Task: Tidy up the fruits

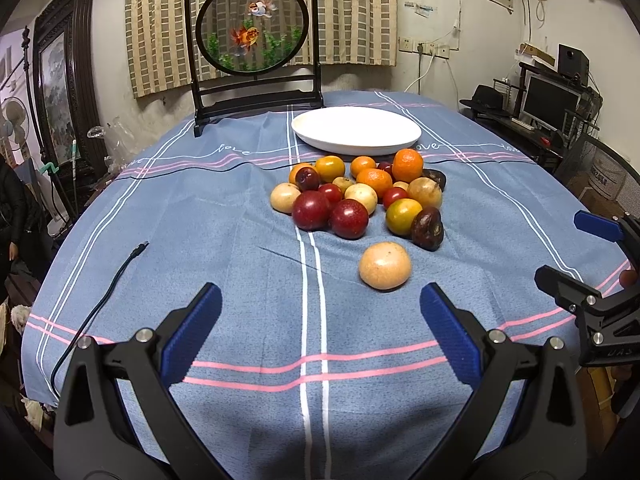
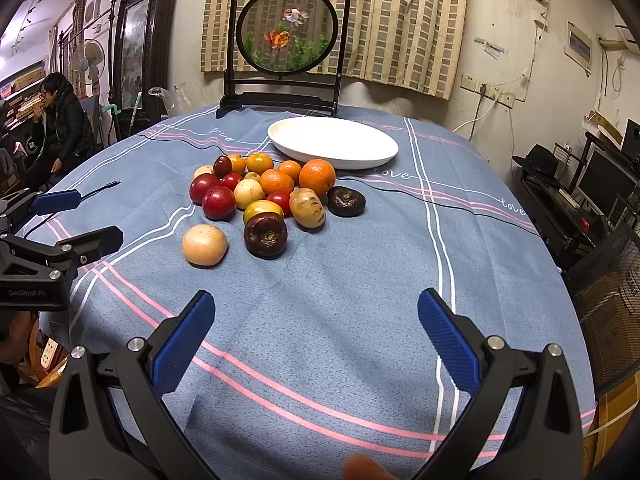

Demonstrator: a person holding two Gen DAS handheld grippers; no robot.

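A heap of fruit (image 1: pixel 360 196) (image 2: pixel 272 192) lies mid-table: oranges, red plums, pale yellow fruits, dark purple ones. One pale round fruit (image 1: pixel 385 265) (image 2: pixel 205 245) sits apart at the near side. Behind the heap stands an empty white plate (image 1: pixel 356 130) (image 2: pixel 332 142). My left gripper (image 1: pixel 320 332) is open above the cloth, short of the lone fruit, nothing between its blue pads. My right gripper (image 2: pixel 316 336) is open too, near the table's front, also seen at the right edge of the left wrist view (image 1: pixel 588 252).
The table wears a blue cloth (image 1: pixel 240 240) with pink and white stripes. A framed goldfish screen (image 1: pixel 256 44) stands at the back. A black cable (image 1: pixel 100 304) lies at the left. A person (image 2: pixel 60 128) sits left of the table. A desk with monitor (image 1: pixel 548 104) is at right.
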